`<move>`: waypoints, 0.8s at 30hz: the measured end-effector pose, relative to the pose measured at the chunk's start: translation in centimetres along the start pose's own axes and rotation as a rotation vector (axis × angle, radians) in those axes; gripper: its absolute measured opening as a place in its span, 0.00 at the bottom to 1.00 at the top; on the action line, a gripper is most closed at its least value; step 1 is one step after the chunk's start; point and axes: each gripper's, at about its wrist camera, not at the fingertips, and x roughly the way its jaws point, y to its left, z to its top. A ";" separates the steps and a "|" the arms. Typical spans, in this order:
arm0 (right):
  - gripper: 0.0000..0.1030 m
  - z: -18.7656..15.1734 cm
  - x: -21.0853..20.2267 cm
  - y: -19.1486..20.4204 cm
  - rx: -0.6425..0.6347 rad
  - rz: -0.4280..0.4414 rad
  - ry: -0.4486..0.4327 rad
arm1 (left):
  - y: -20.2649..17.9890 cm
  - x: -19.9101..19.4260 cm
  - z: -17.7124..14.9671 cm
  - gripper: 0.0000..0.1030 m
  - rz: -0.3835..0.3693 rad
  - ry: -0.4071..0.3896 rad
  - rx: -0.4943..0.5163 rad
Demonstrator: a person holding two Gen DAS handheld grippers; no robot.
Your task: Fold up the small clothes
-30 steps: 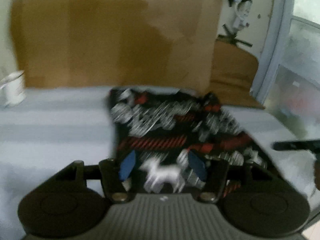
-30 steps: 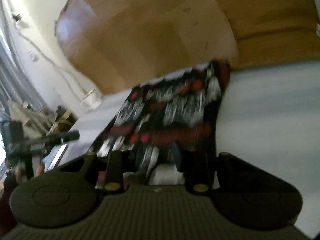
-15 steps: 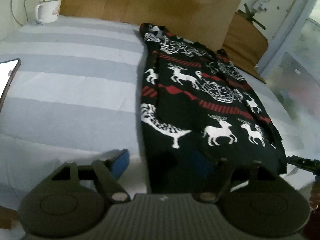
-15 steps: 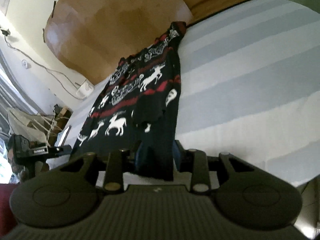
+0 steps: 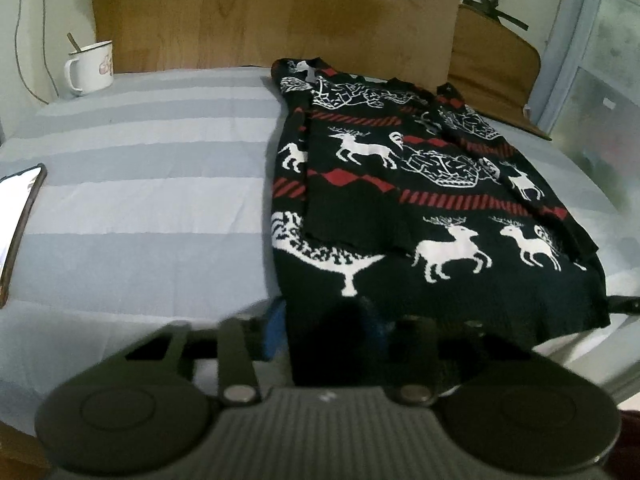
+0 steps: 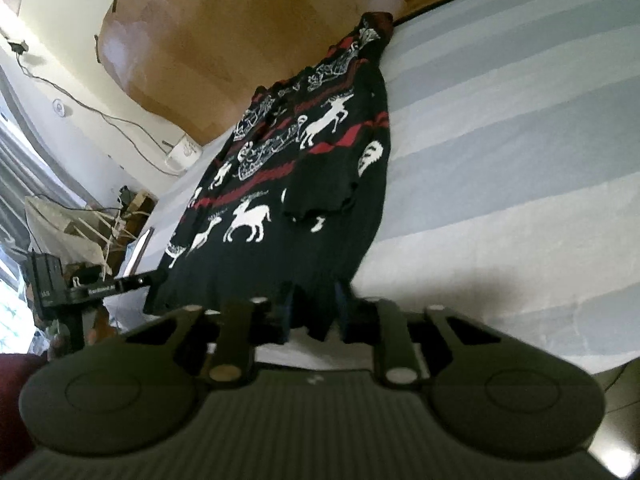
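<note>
A black sweater (image 5: 420, 200) with white reindeer and red bands lies flat on the grey-and-white striped bedsheet (image 5: 140, 184), sleeves folded in over the body. My left gripper (image 5: 324, 330) is at the hem's near left corner, jaws around the cloth edge. In the right wrist view the sweater (image 6: 304, 184) runs away from my right gripper (image 6: 314, 312), which is shut on the hem's near right corner. The left gripper (image 6: 80, 284) shows at the left of that view.
A white mug (image 5: 90, 66) with a spoon stands at the back left of the bed. A phone (image 5: 18, 224) lies at the left edge. A wooden headboard (image 5: 280, 12) rises behind. The bed's near edge is just under both grippers.
Both grippers have pulled the hem back toward the near edge and lowered it. The sweater went from lifted and bunched to spread flat on the sheet.
</note>
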 end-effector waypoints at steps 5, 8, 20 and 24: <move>0.07 0.1 -0.2 0.2 -0.003 0.004 -0.008 | 0.3 0.1 0.3 0.16 0.003 0.010 0.000; 0.06 0.9 -1.2 0.3 0.039 0.060 -0.044 | 0.7 0.0 0.7 0.12 -0.026 0.023 -0.023; 0.05 5.5 -2.3 1.7 0.018 0.058 -0.188 | 4.7 -1.4 4.6 0.11 -0.238 -0.001 -0.256; 0.05 9.1 -1.8 1.3 0.002 0.059 -0.246 | 5.7 -1.1 7.0 0.11 -0.288 -0.030 -0.321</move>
